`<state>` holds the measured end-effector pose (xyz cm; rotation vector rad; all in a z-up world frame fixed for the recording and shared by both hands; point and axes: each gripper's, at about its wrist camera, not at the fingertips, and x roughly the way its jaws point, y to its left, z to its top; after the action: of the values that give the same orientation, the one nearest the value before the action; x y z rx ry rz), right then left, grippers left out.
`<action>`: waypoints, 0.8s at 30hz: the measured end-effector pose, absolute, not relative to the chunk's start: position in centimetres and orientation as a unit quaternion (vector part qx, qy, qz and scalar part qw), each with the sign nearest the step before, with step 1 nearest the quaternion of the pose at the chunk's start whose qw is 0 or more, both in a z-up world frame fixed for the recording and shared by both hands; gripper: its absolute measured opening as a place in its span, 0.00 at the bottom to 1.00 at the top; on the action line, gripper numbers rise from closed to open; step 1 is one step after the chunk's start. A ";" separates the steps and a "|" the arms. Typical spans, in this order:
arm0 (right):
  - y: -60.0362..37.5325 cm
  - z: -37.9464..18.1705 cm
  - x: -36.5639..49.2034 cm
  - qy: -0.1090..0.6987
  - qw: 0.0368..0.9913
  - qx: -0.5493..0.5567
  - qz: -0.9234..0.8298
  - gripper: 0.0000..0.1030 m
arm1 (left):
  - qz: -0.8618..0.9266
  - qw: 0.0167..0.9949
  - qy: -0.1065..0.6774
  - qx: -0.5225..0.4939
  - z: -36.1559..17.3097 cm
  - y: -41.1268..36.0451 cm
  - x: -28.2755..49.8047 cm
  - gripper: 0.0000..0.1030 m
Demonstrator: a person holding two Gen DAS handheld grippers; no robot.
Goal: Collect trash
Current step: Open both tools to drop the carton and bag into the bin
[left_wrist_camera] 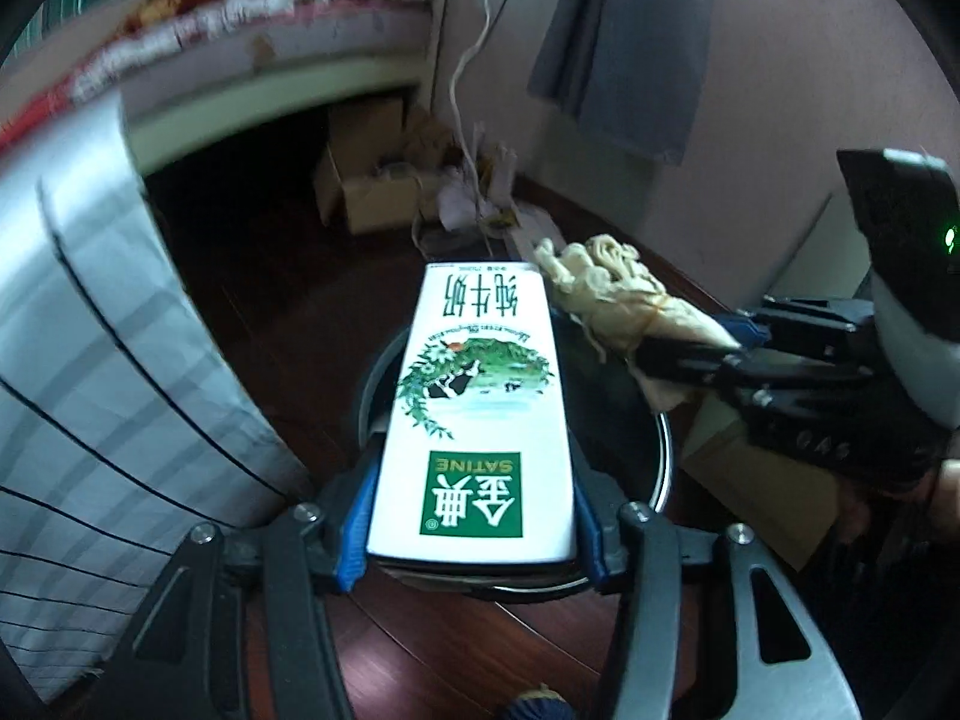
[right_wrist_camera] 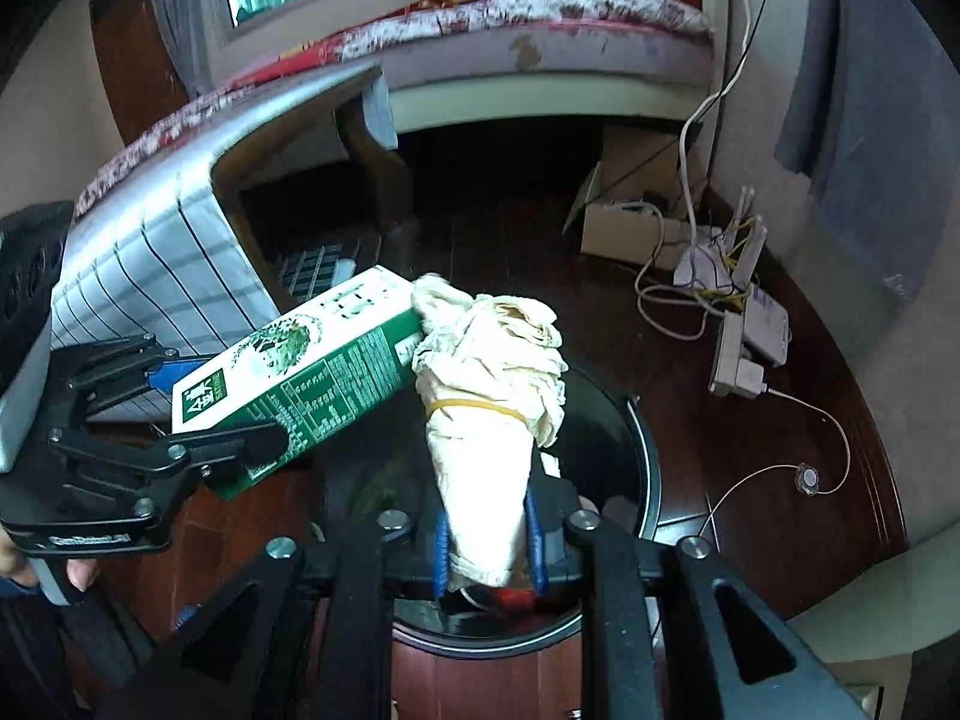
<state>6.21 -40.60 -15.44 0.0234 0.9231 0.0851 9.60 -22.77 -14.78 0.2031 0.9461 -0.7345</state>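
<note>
Milk carton (left_wrist_camera: 480,414) and rag bundle (right_wrist_camera: 492,396) above the bin (right_wrist_camera: 645,468).

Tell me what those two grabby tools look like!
Both are black, built from flat linkage bars joined by round silver bolts. The left tool and right tool have bright blue pads inside their fingers. Seen from the other camera, the right one has a black box on top with a small green light, and a grey handle.

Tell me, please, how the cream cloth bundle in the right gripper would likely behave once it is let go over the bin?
The cloth bundle looks soft and floppy: its loose folds flop above the yellow rubber band. It is probably light and unlikely to roll. It should drop straight into the black bin below.
</note>
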 end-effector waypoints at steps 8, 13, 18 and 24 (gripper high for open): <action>-43.0 -17.7 5.5 0.448 0.893 0.009 -0.036 0.99 | -0.256 0.855 0.441 0.098 -16.1 -21.1 10.0 0.99; -43.3 -17.4 5.6 0.442 0.896 0.014 -0.042 0.99 | -0.242 0.862 0.432 0.107 -16.2 -20.9 9.6 0.99; -42.6 -16.9 5.3 0.433 0.901 0.017 -0.040 0.99 | -0.237 0.865 0.428 0.108 -16.0 -20.7 9.5 0.99; -41.6 -15.7 4.6 0.420 0.906 0.019 -0.046 0.99 | -0.226 0.874 0.419 0.101 -14.3 -20.4 9.6 0.99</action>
<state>4.64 -41.57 -15.65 0.0388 0.8670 -0.0942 9.59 -20.36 -14.34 0.2116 0.8743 -0.4722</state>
